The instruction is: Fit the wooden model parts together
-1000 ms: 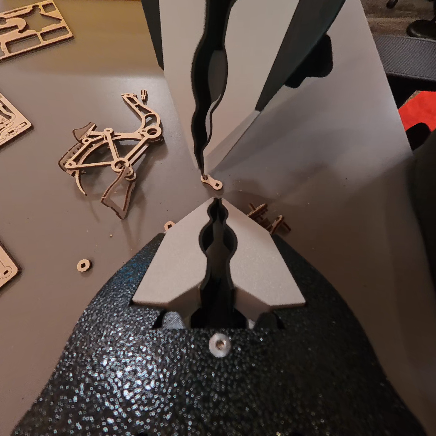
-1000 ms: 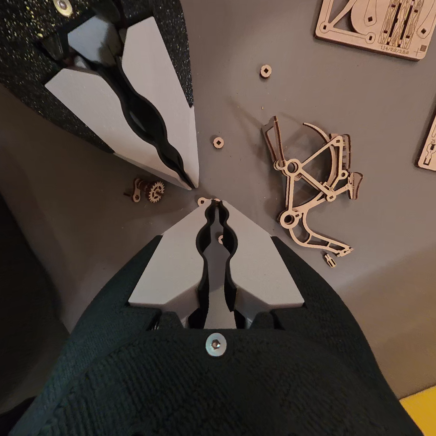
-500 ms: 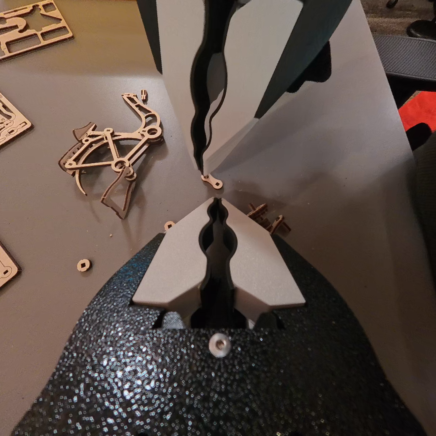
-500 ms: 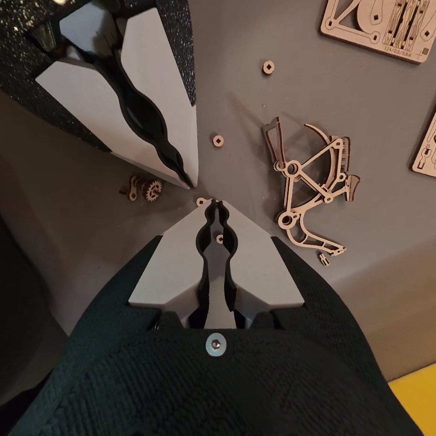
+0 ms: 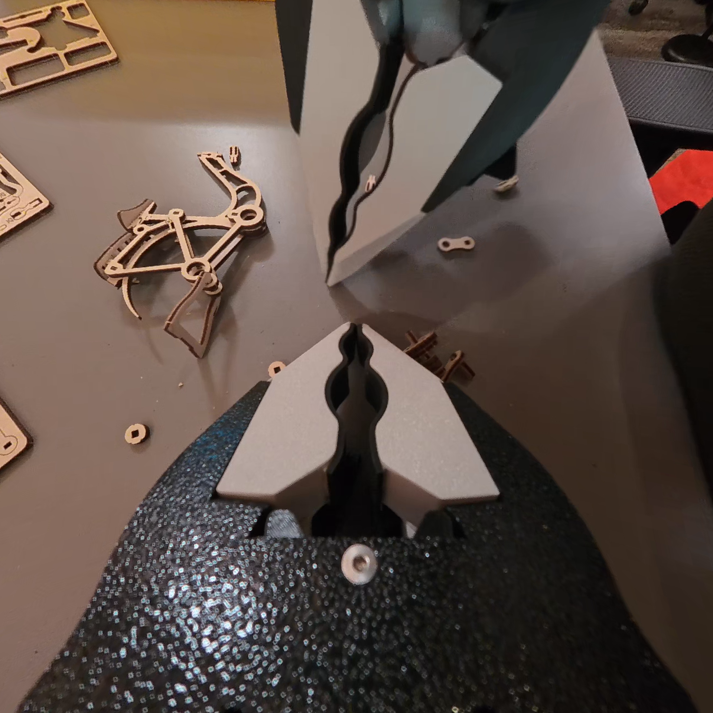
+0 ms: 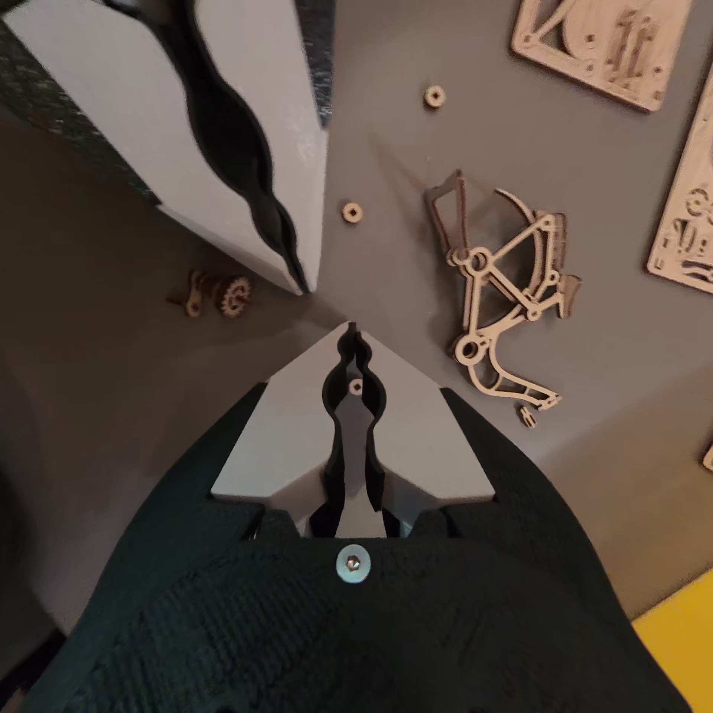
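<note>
The part-built wooden frame (image 5: pixel 185 247) lies flat on the grey table (image 5: pixel 77 347); it also shows in the right wrist view (image 6: pixel 513 293). My left gripper (image 5: pixel 355 328) is shut, with nothing seen in it, low over the table. My right gripper (image 5: pixel 332 277) points down at the table just beyond it, tips almost meeting the left's; in its own view (image 6: pixel 351 328) it is shut, with nothing seen between the tips. A small two-hole link (image 5: pixel 455 244) lies loose on the table, right of the right gripper. A crank-and-gear piece (image 5: pixel 436 355) sits beside my left fingers and also shows in the right wrist view (image 6: pixel 216 295).
Cut-out wooden sheets (image 5: pixel 50 50) (image 6: pixel 602 46) lie along the far side. Small rings (image 5: pixel 137 434) (image 6: pixel 352 212) and a tiny pin (image 5: pixel 232 154) are scattered near the frame. The table edge runs at the right (image 5: pixel 636 154). A yellow surface (image 6: pixel 675 617) lies past the near edge.
The small link that lay at my right gripper's tips now lies farther right on the table. The right gripper has tilted and is blurred by motion. The left gripper has not moved.
</note>
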`<state>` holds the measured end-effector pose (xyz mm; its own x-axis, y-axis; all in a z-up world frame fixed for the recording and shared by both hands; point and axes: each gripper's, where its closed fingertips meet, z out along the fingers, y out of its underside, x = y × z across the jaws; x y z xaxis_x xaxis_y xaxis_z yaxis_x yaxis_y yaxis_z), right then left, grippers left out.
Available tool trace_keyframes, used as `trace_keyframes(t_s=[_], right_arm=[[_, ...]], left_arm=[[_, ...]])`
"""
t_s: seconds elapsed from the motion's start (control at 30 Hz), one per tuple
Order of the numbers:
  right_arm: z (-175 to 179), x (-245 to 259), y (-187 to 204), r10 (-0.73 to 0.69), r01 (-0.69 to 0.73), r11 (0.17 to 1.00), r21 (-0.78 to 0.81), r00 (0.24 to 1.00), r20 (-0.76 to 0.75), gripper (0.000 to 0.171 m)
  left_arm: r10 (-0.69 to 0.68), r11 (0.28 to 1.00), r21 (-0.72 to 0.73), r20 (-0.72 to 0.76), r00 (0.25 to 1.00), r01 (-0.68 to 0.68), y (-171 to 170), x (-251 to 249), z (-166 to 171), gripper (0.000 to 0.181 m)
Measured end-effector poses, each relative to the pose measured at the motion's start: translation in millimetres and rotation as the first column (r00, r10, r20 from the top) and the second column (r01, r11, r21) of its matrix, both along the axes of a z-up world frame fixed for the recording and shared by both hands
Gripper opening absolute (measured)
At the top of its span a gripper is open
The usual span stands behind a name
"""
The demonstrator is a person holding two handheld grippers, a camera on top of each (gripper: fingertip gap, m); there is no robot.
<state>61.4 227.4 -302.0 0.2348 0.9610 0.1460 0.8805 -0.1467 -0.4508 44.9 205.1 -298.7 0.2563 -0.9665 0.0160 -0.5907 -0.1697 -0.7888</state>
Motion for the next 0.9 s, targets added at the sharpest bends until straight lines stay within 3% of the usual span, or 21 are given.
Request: trace_keyframes(t_s=[0.03, 0.2, 0.43, 0.53, 0.7, 0.9], right_arm=[[0, 2, 3, -0.031, 0.030, 1.000, -0.007, 0.999, -0.030, 0.000], [10, 11, 15, -0.155, 0.156, 0.988, -0.011, 0.967, -0.203, 0.000], [24, 41, 7, -0.233, 0.248, 0.969, 0.007, 0.919, -0.320, 0.001], [29, 63, -13, -0.259, 0.262, 0.964, -0.038, 0.906, -0.334, 0.009], [24, 98, -80, -0.293, 0.219, 0.941, -0.257, 0.908, -0.299, 0.019], [9, 124, -104, -0.322, 0.294, 0.945, -0.147, 0.915, -0.243, 0.019]], left_arm=[[0.000, 1.000, -0.003, 0.001, 1.000, 0.000, 0, 0, 0, 0.000], [0.000, 0.999, -0.038, 0.016, 1.000, 0.001, 0, 0, 1, 0.000], [0.000, 0.998, -0.056, 0.024, 1.000, 0.002, 0, 0, 2, 0.000], [-0.001, 0.999, -0.052, 0.023, 1.000, 0.003, -1, 0, 2, 0.000], [-0.006, 0.999, -0.051, 0.022, 1.000, 0.007, -1, 1, 2, 0.000], [-0.006, 0.998, -0.061, 0.026, 1.000, 0.008, -2, 1, 2, 0.000]])
